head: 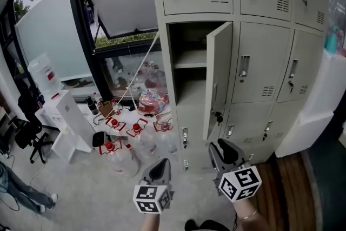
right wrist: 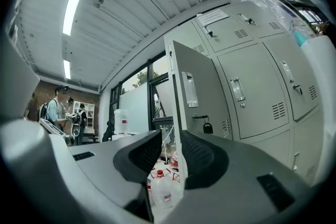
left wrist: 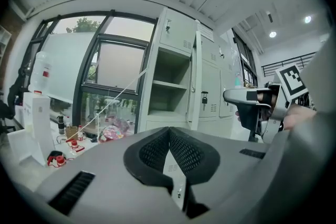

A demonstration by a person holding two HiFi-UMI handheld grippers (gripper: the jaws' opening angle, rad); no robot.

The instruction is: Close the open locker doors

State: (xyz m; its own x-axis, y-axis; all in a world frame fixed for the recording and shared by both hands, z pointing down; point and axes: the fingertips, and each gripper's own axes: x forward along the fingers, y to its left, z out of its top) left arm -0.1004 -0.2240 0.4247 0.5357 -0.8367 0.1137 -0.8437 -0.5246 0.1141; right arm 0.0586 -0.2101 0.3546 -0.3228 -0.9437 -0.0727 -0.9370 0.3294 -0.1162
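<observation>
The grey locker bank [head: 259, 35] has one door [head: 218, 81] swung out in the left column's middle row, baring a shelved compartment [head: 189, 62]. A padlock [head: 218, 116] hangs low on that door. The other doors sit flush. My left gripper [head: 160, 169] is held low in front of the lockers, its pads touching at the tips with nothing between them [left wrist: 169, 131]. My right gripper [head: 223, 150] is just below the open door's lower corner, apart from it. Its pads [right wrist: 171, 136] stand a narrow gap apart, empty, with the door's edge [right wrist: 178, 92] showing beyond.
Several water bottles [head: 135, 138] with red caps stand on the floor left of the lockers, under a window. A white dispenser [head: 59, 111] and an office chair [head: 27, 135] are farther left. A white cabinet [head: 319, 105] stands right. People [right wrist: 55, 110] stand far off.
</observation>
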